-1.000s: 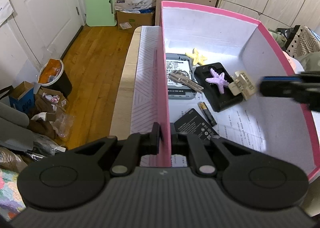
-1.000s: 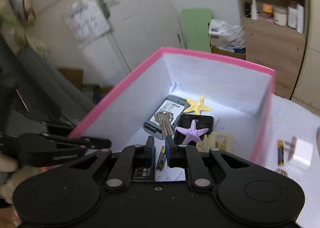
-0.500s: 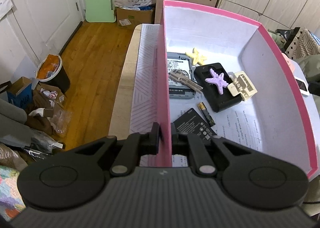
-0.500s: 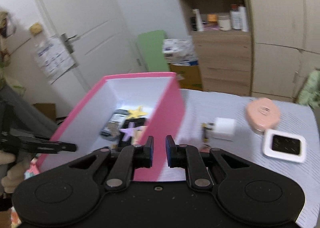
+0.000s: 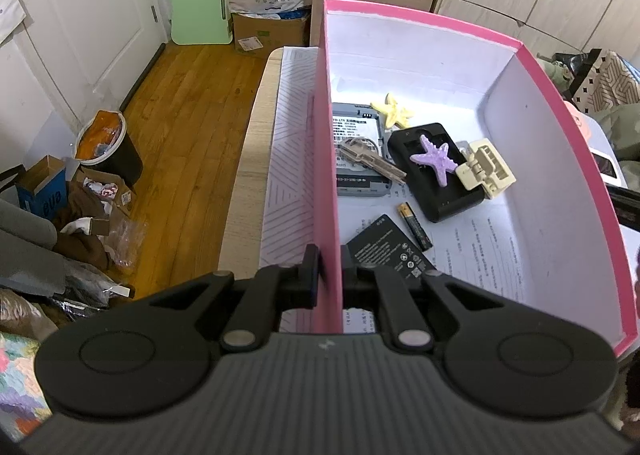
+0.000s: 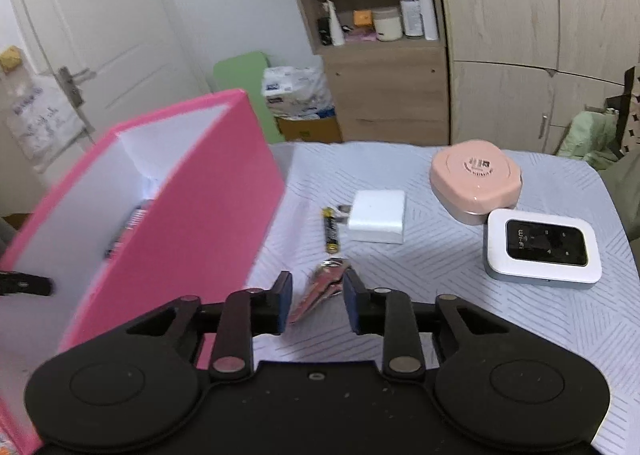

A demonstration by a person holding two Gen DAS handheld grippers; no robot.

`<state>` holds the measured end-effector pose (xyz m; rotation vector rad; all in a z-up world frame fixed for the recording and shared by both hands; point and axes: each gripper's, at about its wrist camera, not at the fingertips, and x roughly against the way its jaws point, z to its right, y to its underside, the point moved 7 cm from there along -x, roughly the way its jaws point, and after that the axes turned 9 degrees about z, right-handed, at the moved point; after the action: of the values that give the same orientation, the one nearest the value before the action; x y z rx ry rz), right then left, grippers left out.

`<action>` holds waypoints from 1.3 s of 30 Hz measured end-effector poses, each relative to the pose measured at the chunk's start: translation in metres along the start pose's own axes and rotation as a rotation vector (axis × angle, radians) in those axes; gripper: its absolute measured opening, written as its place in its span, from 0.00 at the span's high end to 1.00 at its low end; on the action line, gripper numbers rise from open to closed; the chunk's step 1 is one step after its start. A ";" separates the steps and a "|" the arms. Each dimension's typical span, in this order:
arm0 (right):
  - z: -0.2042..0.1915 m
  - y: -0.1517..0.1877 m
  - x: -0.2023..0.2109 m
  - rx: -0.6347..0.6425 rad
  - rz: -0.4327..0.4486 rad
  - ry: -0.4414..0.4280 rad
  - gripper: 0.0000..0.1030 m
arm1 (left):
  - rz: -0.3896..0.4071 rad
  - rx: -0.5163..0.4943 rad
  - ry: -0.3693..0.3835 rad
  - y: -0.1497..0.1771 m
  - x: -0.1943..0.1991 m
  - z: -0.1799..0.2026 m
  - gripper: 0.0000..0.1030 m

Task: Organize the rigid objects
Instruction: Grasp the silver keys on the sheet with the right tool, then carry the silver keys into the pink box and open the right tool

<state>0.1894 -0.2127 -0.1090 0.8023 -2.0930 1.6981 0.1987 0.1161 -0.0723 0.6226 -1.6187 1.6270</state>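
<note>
Two grippers: my left gripper (image 5: 329,269) pinches the pink box (image 5: 326,159) wall, right gripper (image 6: 316,301) gapes empty over the keys (image 6: 320,287) beside it; flat keys risk skidding as fingers close

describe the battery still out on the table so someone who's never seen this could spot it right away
Start at the pink box and look right across the striped tablecloth. Just left of the white charger cube lies a slim black and gold battery, pointing away from the camera. It is the only thin cylinder there; the keys below it are flat metal.
</note>
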 end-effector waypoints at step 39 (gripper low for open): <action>-0.054 -0.043 0.062 0.133 0.250 -0.007 0.71 | 0.004 0.063 -0.013 0.003 -0.003 -0.005 0.93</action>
<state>0.1615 -0.1801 -0.0264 0.6034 -2.1790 1.9825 0.1994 0.1205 -0.0767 0.6641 -1.5833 1.6856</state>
